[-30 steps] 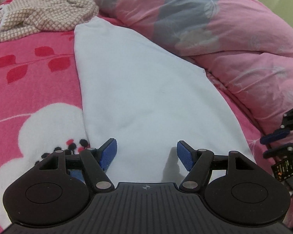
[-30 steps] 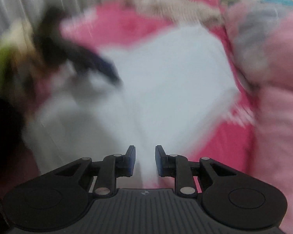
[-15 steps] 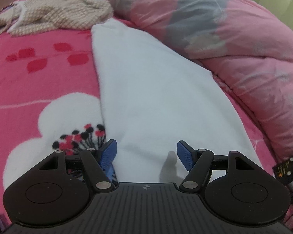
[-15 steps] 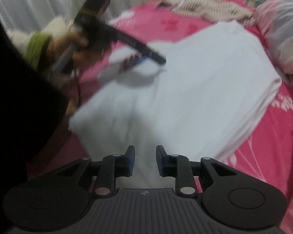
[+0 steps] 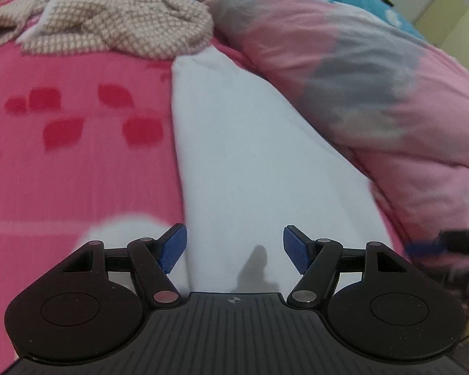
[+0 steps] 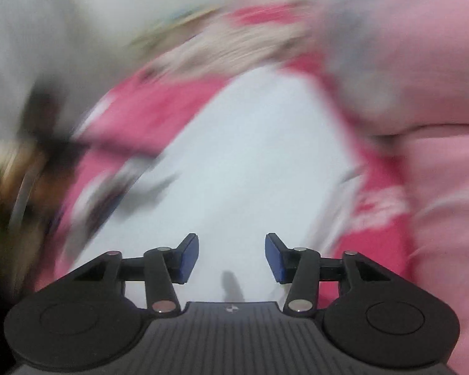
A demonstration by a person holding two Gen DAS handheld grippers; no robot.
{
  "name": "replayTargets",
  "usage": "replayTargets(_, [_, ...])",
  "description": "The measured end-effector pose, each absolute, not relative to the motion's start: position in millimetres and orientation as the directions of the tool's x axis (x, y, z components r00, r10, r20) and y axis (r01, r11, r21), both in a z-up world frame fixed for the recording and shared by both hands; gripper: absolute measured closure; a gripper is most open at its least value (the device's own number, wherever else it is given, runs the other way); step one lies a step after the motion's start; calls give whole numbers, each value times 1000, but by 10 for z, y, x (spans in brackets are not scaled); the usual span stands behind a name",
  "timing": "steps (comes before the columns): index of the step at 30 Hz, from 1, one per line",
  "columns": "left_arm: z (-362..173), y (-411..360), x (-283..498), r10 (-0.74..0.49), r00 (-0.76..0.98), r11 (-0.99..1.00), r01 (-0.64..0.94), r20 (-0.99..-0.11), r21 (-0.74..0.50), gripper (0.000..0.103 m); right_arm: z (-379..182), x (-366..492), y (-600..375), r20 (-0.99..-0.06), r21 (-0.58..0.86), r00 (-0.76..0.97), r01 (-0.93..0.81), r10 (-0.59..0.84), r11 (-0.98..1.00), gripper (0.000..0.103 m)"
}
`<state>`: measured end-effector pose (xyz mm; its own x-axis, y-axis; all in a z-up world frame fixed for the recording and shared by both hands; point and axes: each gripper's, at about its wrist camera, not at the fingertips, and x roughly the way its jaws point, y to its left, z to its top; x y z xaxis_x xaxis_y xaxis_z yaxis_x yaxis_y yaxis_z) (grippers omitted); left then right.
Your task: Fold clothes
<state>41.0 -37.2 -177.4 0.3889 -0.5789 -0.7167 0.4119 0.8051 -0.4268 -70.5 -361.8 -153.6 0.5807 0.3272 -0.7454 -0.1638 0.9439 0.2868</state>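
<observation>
Spread on the pink bed (image 5: 78,172), a white cloth (image 5: 250,162) is lying half folded. Both grippers' fingers are apart, the right gripper (image 6: 231,256) opening, nothing held. More folds are being left, likely.

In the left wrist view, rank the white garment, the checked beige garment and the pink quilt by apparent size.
1. pink quilt and white garment: look alike in area, not ranked; the garment lies nearer the camera.
2. checked beige garment: smallest, though farthest away.
</observation>
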Motion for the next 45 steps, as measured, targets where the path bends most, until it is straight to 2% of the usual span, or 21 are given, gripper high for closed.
replayTargets(2, [-1830, -422, 628, -569, 392, 814, 397, -723, -425, 34, -1627, -425, -3840, -748, 308, 605, -45, 271, 950, 48])
replayTargets(6, [-1951, -405, 943, -594, 383, 802, 356, -708, -480, 34, -1800, -77, -4016, -751, 322, 620, 44, 227, 946, 47])
replayTargets(14, [-2112, -442, 1440, -689, 359, 725, 337, -630, -601, 34, -2142, 439, -3789, -732, 298, 642, 1, 228, 955, 40])
replayTargets(17, [-2156, -516, 1607, -709, 343, 705, 353, -617, -614, 35, -2205, 624, -3812, -715, 300, 662, 1, 224, 954, 36])
replayTargets(24, [-2263, -632, 1922, -738, 330, 675, 348, -589, -651, 36, -2387, 987, -3770, -717, 325, 647, -21, 261, 946, 34])
replayTargets(25, [-2278, -642, 1957, -741, 331, 671, 343, -584, -657, 36, -2395, 1022, -3759, -713, 337, 646, -23, 271, 941, 35])
replayTargets(29, [-2290, -677, 1958, -732, 352, 681, 340, -584, -649, 45, -2384, 1070, -3706, -710, 378, 626, -47, 322, 925, 54])
replayTargets(31, [-2288, -685, 1939, -714, 371, 699, 342, -593, -628, 59, -2376, 1081, -3690, -711, 381, 620, -58, 332, 923, 60])
replayTargets(32, [-2288, -673, 1937, -705, 382, 709, 335, -598, -621, 64, -2371, 1076, -3692, -710, 377, 622, -62, 331, 924, 69])
replayTargets(33, [-2287, -661, 1936, -696, 391, 717, 327, -602, -616, 76, -2367, 1071, -3695, -709, 372, 623, -66, 330, 926, 78])
replayTargets(34, [-2289, -646, 1941, -693, 396, 719, 317, -603, -618, 84, -2360, 1064, -3695, -708, 368, 626, -70, 328, 927, 81])
replayTargets(35, [-2288, -633, 1943, -690, 400, 721, 309, -603, -620, 86, -2345, 1052, -3689, -704, 360, 631, -77, 325, 930, 87])
replayTargets(38, [-2213, -673, 1869, -678, 427, 733, 327, -599, -597, 96, -2272, 981, -3668, -689, 331, 653, -100, 313, 938, 89])
replayTargets(45, [-1811, -725, 1640, -693, 481, 719, 407, -537, -563, 97, -2002, 777, -3619, -641, 305, 703, -134, 308, 943, 93])
